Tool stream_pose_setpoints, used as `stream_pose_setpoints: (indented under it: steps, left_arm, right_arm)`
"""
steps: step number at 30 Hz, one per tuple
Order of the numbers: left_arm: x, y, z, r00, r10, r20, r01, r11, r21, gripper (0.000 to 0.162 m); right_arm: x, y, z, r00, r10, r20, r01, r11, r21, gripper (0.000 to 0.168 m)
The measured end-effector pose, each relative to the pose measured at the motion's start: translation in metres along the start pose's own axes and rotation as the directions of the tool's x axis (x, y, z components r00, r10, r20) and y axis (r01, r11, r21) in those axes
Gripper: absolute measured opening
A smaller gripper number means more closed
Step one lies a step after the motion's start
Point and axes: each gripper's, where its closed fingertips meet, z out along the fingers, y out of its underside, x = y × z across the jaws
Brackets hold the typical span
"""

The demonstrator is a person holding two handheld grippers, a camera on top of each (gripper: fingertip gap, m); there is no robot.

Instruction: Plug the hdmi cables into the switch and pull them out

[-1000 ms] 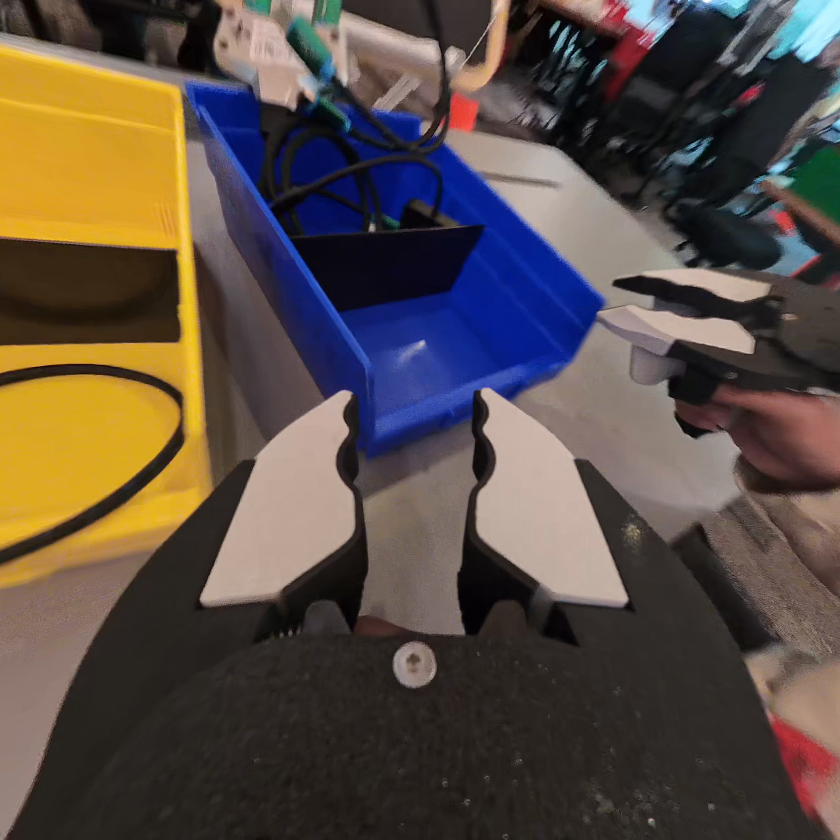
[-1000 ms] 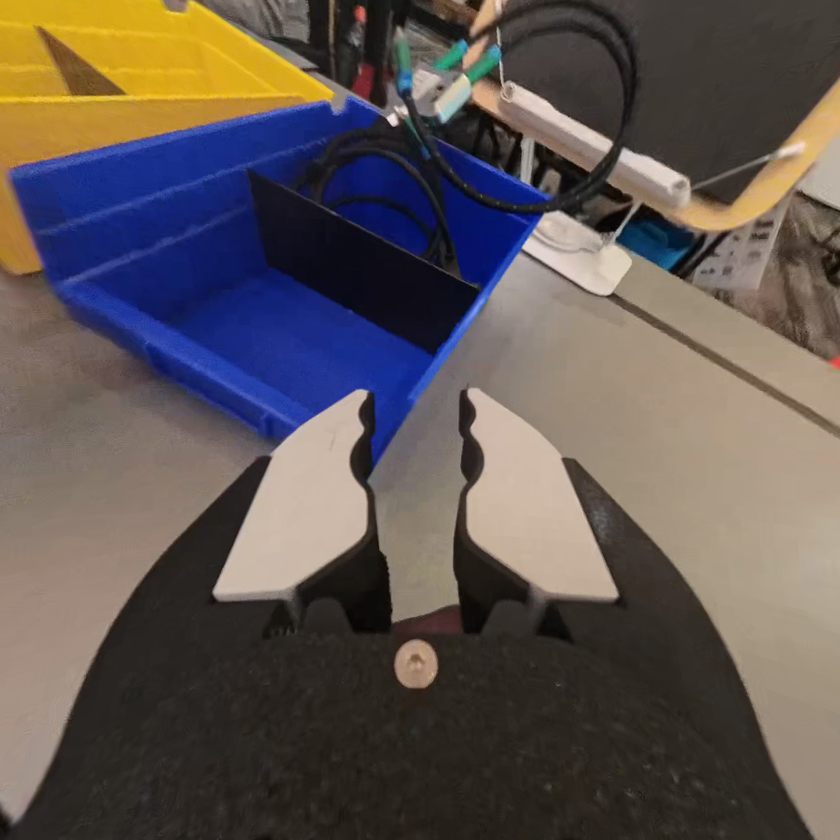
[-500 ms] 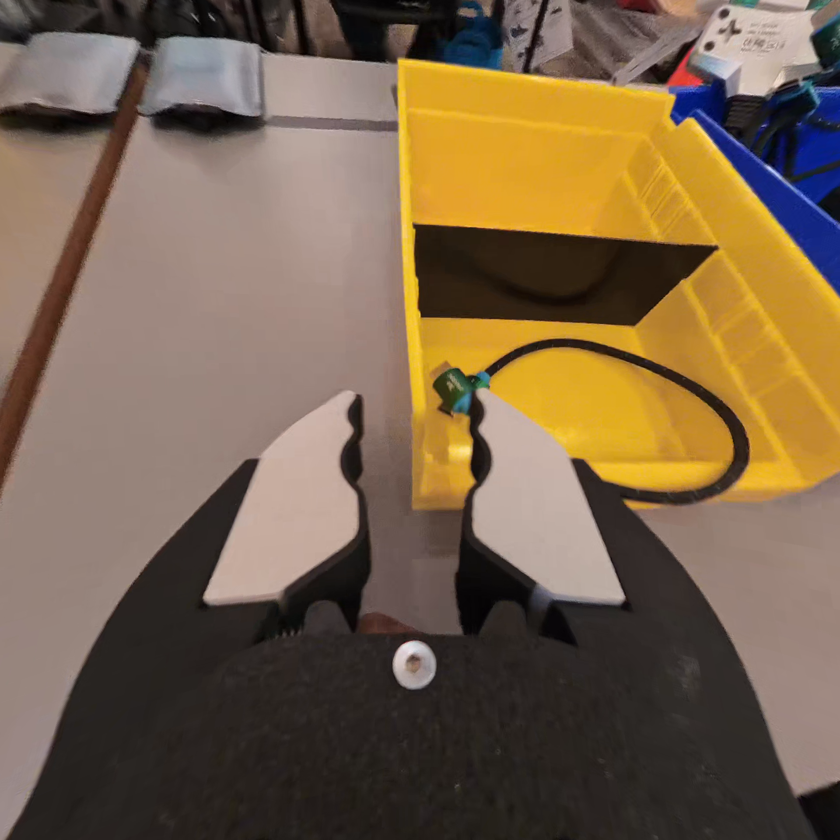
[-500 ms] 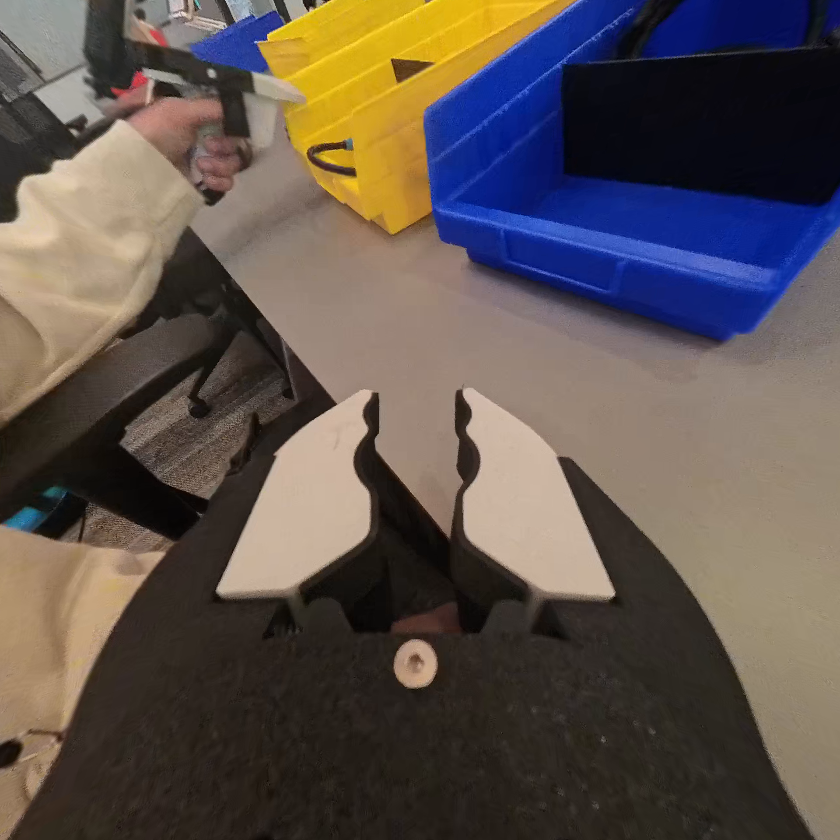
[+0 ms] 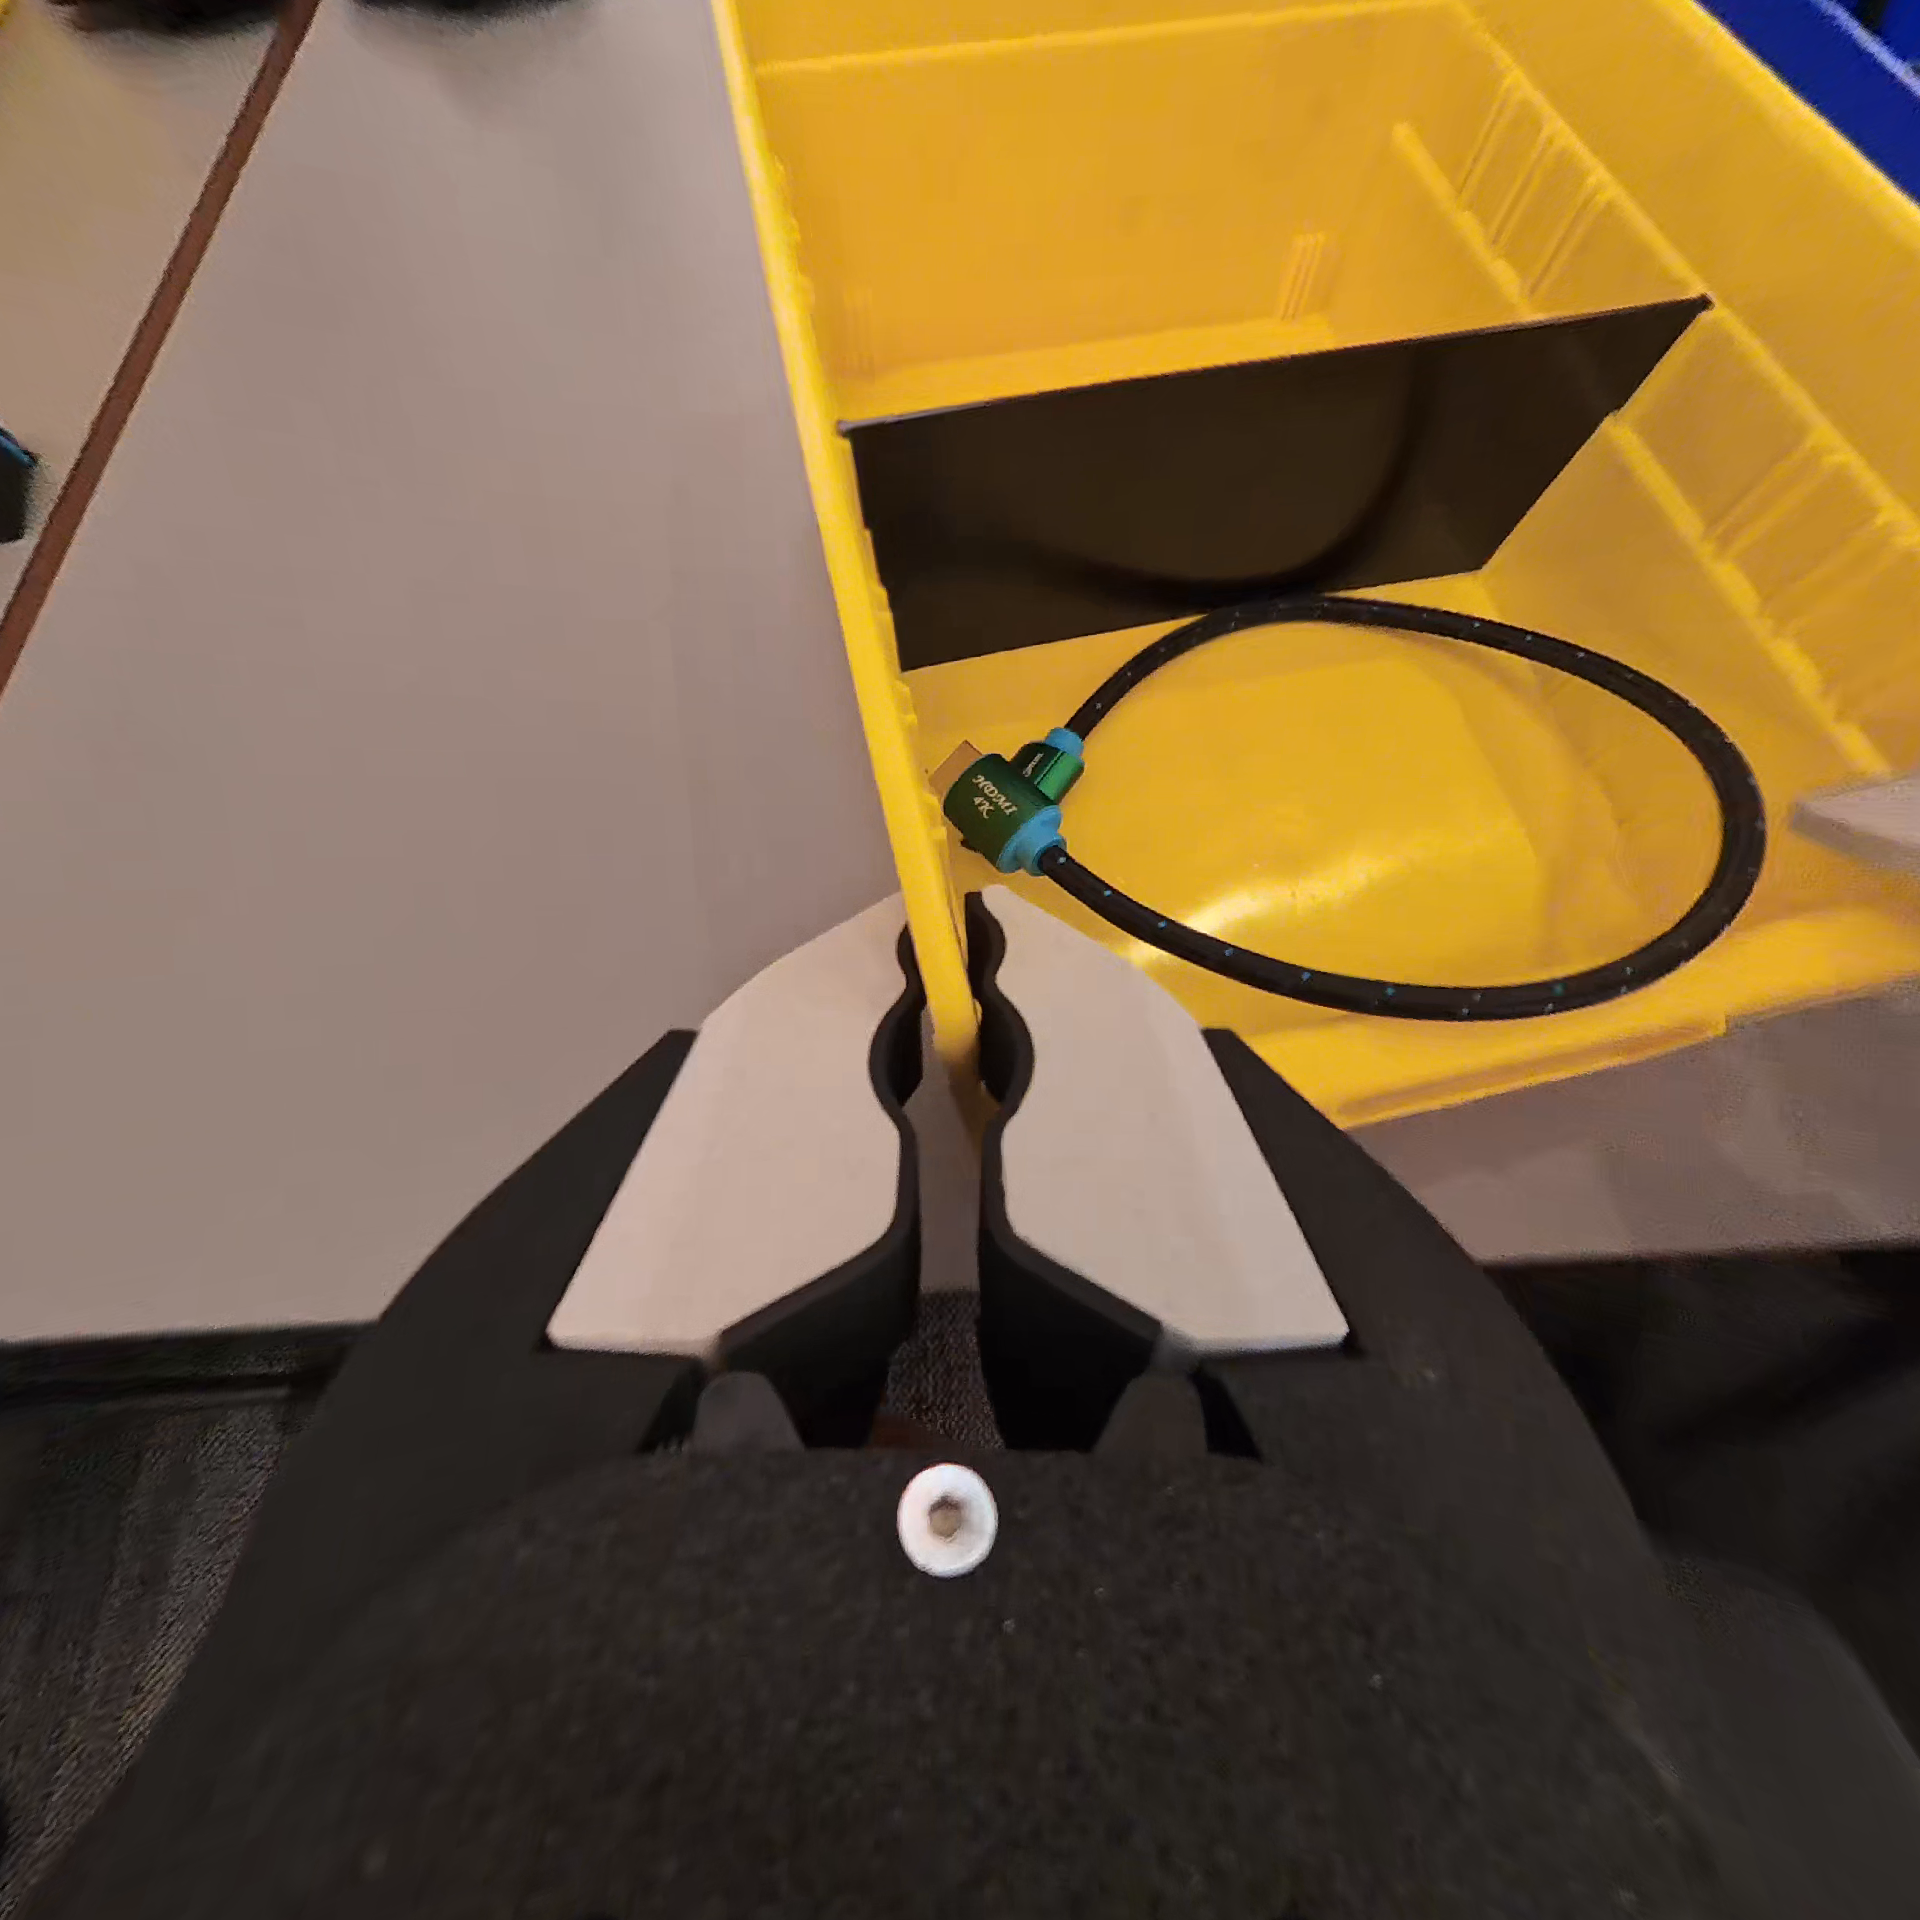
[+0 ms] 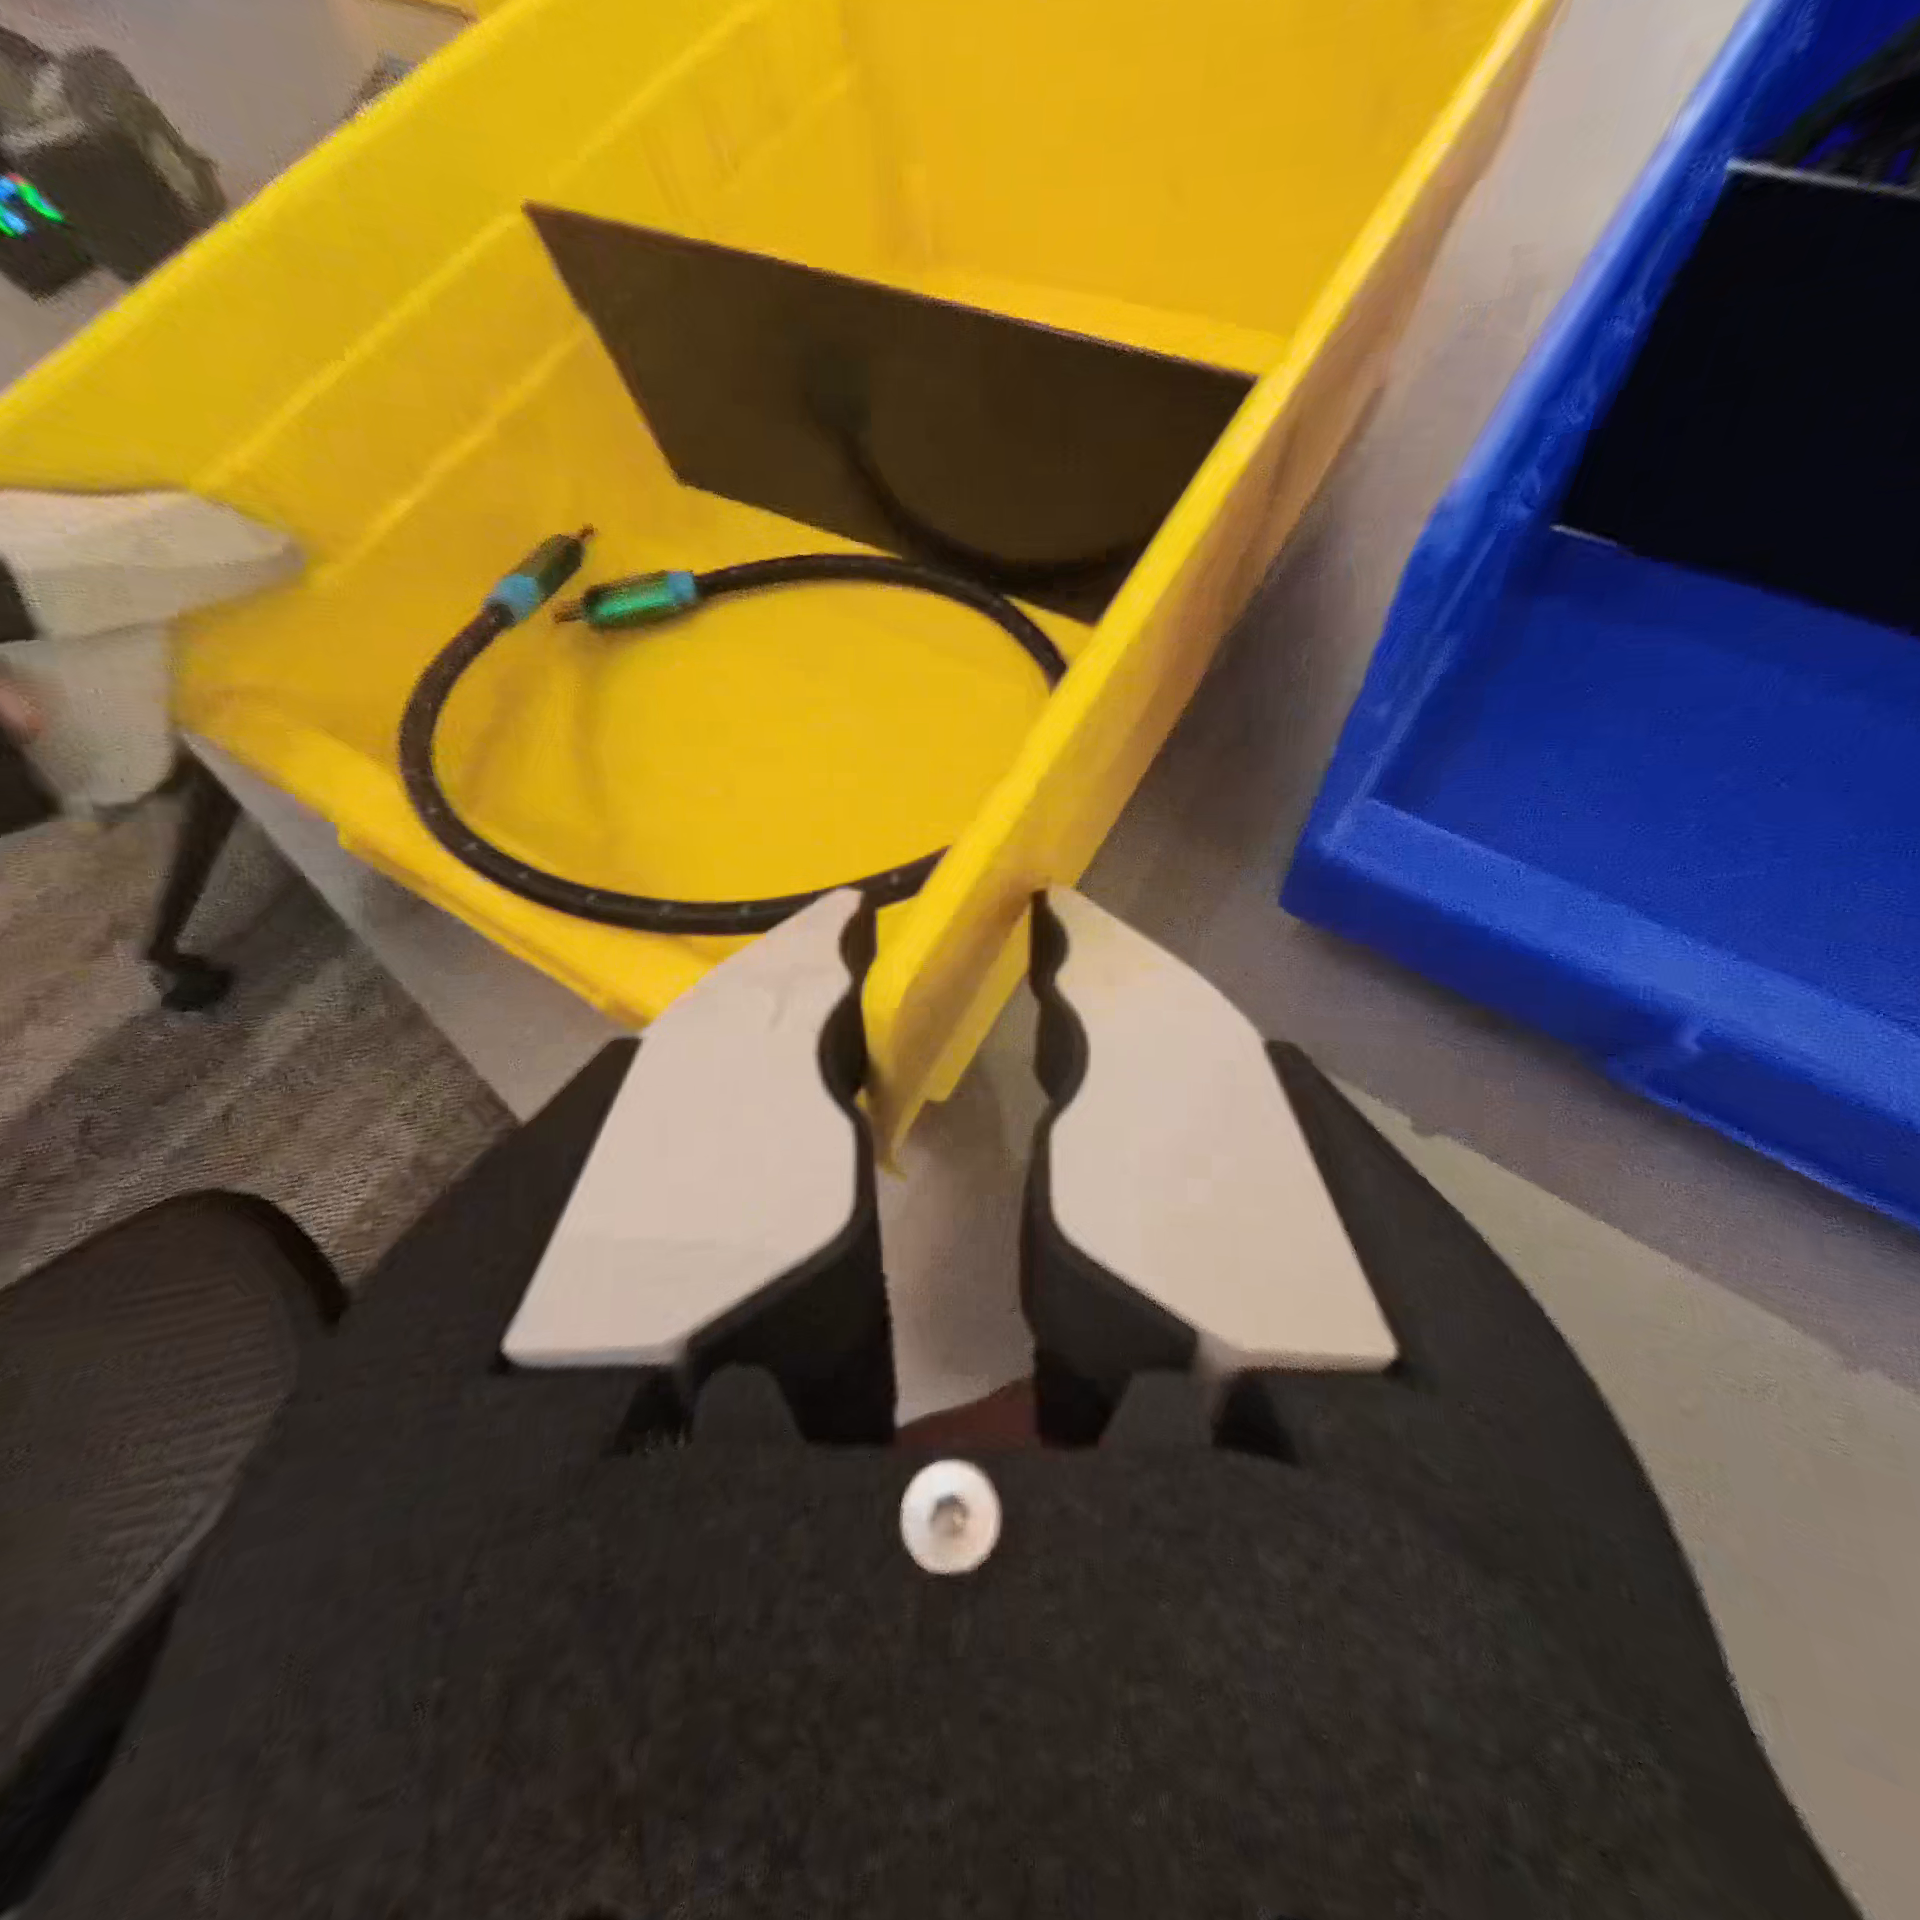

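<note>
A yellow bin [image 5: 1143, 208] holds a black braided HDMI cable [image 5: 1725, 831] with green plugs [image 5: 1003, 805], looped on its front floor. My left gripper [image 5: 940, 914] is shut on the bin's left side wall near the front corner. My right gripper [image 6: 951, 904] straddles the bin's right wall [image 6: 1195, 644] near the front; the left pad is against the wall, with a gap on the right side. The cable also shows in the right wrist view [image 6: 436, 748]. The switch is not in view.
A black divider [image 5: 1195, 488] crosses the yellow bin. A blue bin [image 6: 1662, 727] stands close to the right of the yellow one. The table's front edge runs just under both grippers, with an office chair and carpet [image 6: 156, 1039] below. There is about 20 cm between the tips of the two grippers.
Both grippers swung over from the blue bin to the yellow bin's front corners. The left gripper closed on the left wall. The right gripper narrowed around the right wall.
</note>
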Motion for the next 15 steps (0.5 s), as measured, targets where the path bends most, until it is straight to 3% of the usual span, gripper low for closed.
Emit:
stream_pose_setpoints:
  steps: [4,7,12,15]
  left_arm:
    - [0.010,0.004,-0.037,0.995,0.039,0.088,-0.048,0.994,0.100,0.007]
    - [0.012,-0.019,-0.073,0.987,0.028,0.157,-0.059,0.979,0.196,0.008]
    - [0.043,-0.105,-0.124,0.972,0.078,0.223,-0.155,0.923,0.353,0.006]
    - [0.096,-0.158,-0.118,0.979,0.096,0.177,-0.166,0.884,0.437,0.005]
  right_arm:
    - [0.000,-0.007,-0.012,0.991,-0.066,-0.120,0.070,0.997,0.023,0.012]
    - [-0.009,-0.029,-0.033,0.982,-0.124,-0.139,0.141,0.983,0.114,0.009]
    - [0.000,-0.093,-0.100,0.969,-0.140,-0.204,0.202,0.922,0.329,0.010]
    - [0.046,-0.113,-0.147,0.950,-0.123,-0.288,0.231,0.896,0.380,0.011]
